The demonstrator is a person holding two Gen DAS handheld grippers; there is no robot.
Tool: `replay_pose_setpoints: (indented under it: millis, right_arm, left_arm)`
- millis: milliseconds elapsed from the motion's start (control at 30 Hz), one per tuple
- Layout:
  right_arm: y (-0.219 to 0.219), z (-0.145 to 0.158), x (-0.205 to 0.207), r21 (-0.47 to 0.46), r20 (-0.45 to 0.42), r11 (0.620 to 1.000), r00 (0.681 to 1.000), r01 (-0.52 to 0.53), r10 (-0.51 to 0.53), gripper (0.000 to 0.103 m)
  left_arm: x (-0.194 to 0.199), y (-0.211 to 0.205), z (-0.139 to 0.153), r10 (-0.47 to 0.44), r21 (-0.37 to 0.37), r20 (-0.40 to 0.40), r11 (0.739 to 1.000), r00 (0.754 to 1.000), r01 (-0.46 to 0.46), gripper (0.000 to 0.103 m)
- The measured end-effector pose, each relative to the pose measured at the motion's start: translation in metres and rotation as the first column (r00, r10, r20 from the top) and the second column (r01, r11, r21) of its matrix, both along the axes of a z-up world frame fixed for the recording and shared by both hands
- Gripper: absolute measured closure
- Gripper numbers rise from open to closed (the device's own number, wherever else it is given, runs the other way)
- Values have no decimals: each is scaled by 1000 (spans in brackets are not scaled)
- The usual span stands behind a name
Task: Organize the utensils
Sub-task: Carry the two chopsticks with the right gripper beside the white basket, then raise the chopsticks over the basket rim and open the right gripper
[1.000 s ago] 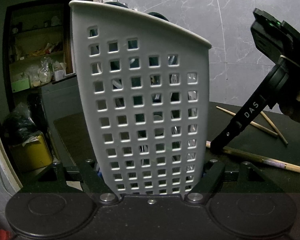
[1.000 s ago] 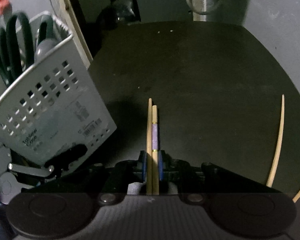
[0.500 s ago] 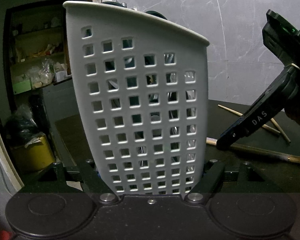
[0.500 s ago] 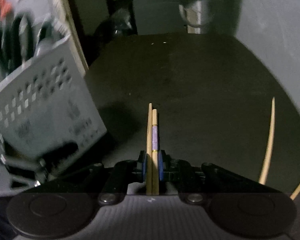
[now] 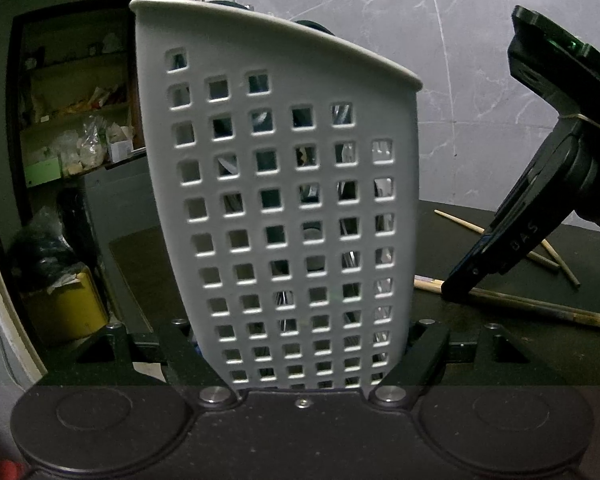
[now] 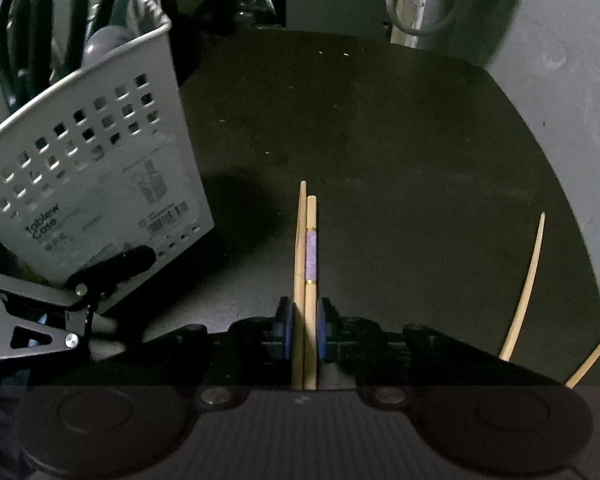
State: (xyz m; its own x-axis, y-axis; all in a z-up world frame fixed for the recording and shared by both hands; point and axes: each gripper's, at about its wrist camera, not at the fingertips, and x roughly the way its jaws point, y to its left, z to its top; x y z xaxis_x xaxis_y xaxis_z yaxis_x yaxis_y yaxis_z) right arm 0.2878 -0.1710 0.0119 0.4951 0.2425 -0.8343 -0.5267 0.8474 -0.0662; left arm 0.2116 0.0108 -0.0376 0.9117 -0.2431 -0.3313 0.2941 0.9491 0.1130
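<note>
My left gripper (image 5: 304,356) is shut on a grey perforated utensil basket (image 5: 284,208) and holds it tilted; it also shows in the right wrist view (image 6: 92,168) with green-handled scissors (image 6: 32,48) inside. My right gripper (image 6: 304,320) is shut on a pair of wooden chopsticks (image 6: 306,248), one with a purple band, low over the black table (image 6: 380,140). In the left wrist view the right gripper (image 5: 460,284) grips the chopsticks (image 5: 540,304) beside the basket.
Two loose chopsticks (image 6: 524,288) lie on the table at the right; they also show in the left wrist view (image 5: 500,236). A grey marbled wall (image 5: 460,40) stands behind. Shelves (image 5: 76,120) and a yellow bin (image 5: 64,308) are off the table's left.
The right gripper has lifted slightly with the chopsticks. The basket has tilted a little more in the left gripper.
</note>
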Motion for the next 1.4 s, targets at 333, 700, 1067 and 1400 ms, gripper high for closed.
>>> replay_pose_setpoints:
  millis: [333, 700, 1067, 1400]
  right_arm:
    - [-54, -8, -4, 368, 9, 923, 992, 110, -122, 91]
    - [-91, 6, -26, 693, 228, 721, 955, -22, -191, 90]
    - [-94, 33, -24, 788, 365, 593, 903, -169, -228, 90]
    - [-82, 91, -31, 791, 470, 529, 860, -308, -202, 90]
  left_arm:
    - [0, 2, 0, -2, -1, 1, 1000, 1000, 2, 25]
    - [-1, -2, 0, 4, 11, 4, 1000, 1000, -4, 25]
    - [-3, -6, 2, 5, 15, 4, 1000, 1000, -5, 25]
    - [-3, -6, 2, 4, 14, 3, 1000, 1000, -5, 25]
